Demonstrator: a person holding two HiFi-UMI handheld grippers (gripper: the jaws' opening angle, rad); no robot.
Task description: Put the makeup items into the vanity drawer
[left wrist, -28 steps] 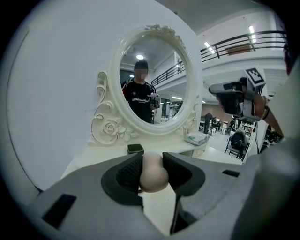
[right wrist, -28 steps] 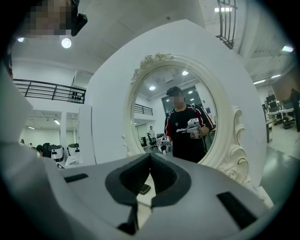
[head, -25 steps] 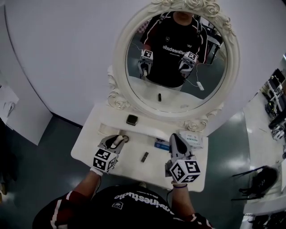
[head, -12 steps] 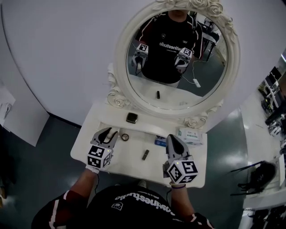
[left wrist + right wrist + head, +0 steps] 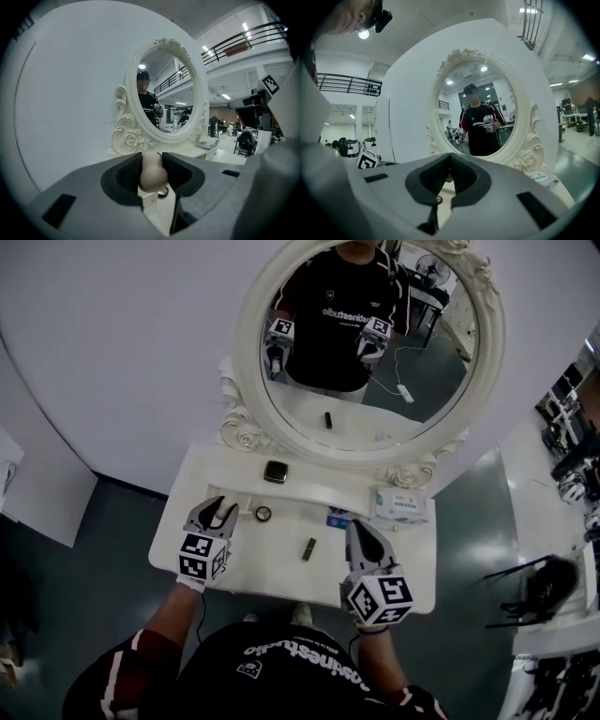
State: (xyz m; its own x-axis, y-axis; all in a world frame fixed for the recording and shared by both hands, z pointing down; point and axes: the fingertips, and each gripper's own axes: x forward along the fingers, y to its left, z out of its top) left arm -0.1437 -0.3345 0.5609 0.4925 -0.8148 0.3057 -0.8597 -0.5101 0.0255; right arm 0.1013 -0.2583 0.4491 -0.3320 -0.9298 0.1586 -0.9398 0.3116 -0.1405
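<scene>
Head view: oval mirror (image 5: 375,418) fills the upper centre, with the white vanity top (image 5: 272,566) below it. Left gripper (image 5: 217,514), centre left, is clamped on a beige makeup sponge (image 5: 153,172) over the top's left side. Right gripper (image 5: 362,532), lower right: jaws together, nothing between. Compact (image 5: 275,472), lipstick (image 5: 308,548) and small round jar (image 5: 263,514) lie mid-top.

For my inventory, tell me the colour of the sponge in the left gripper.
Beige; the sponge shows best in the left gripper view.
</scene>
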